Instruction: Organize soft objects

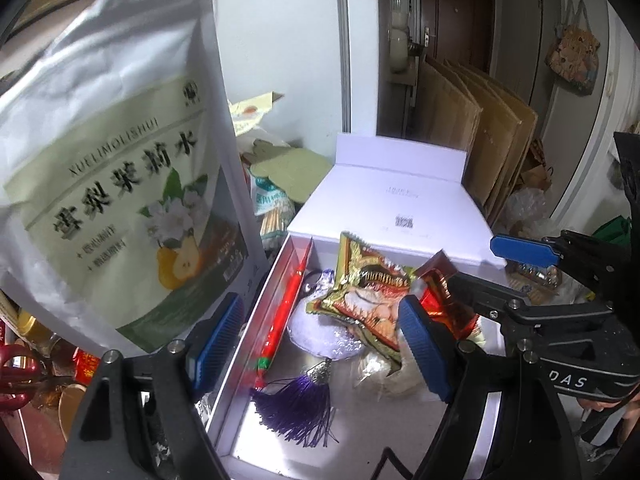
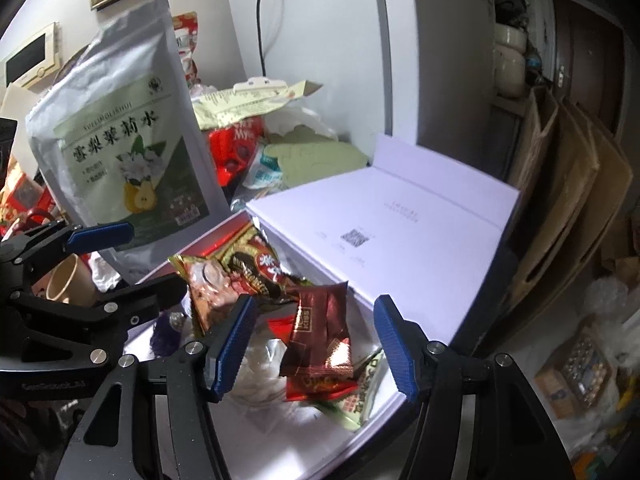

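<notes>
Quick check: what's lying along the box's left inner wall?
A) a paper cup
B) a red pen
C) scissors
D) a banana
B: the red pen lies lengthwise against the left wall of the box, beside the snack packets and purple tassel.

Dim, soft daylight; fisheye-bent, dark edges; nearest packets perhaps slightly blurred.

flattened cardboard boxes (image 1: 488, 136) lean by a brown door (image 1: 456, 12); red scissors (image 1: 16, 376) lie beside a paper cup (image 2: 68, 284).
</notes>
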A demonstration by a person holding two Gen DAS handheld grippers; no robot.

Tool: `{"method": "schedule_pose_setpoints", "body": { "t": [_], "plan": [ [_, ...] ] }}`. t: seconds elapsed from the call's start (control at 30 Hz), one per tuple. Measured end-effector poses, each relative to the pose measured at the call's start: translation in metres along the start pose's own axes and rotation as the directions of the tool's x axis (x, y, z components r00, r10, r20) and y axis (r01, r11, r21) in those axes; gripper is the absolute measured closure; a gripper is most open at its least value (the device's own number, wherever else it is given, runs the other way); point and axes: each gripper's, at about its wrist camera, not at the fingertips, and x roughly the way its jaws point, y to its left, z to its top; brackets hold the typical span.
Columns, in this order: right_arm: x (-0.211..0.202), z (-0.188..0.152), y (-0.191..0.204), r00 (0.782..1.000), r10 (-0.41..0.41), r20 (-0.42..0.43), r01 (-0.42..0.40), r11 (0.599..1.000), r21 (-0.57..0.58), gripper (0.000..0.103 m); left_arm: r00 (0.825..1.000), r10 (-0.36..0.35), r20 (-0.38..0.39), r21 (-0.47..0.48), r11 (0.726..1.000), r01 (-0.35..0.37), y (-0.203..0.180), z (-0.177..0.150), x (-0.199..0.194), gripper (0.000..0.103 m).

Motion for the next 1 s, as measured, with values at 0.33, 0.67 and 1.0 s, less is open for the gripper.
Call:
{"method": "schedule_pose_setpoints", "body": {
  "t": [0.33, 0.67, 1.0],
  "plan": [
    [-0.061, 0.012, 0.013, 0.995, -0.044, 0.09, 0.044, 0.999, -0.006, 0.041, 0.993, -0.004, 0.116, -0.017, 1.0, 0.006, -0.001, 0.012, -0.059, 0.024],
    [-0.132, 0.013, 0.037, 0.978, -0.07, 0.194, 0.074, 0.997, -0.014, 0.041, 0.972, -0.014, 0.233, -0.01, 1.0, 0.017, -0.002, 0.007, -0.129, 0.024],
    [-0.203, -0.009, 0.072, 0.944, -0.107, 0.313, 0.118, 0.993, -0.017, 0.034, 0.939, -0.056, 0.338, 0.014, 0.998, 0.054, -0.001, -0.019, -0.197, 0.023]
  ]
}}
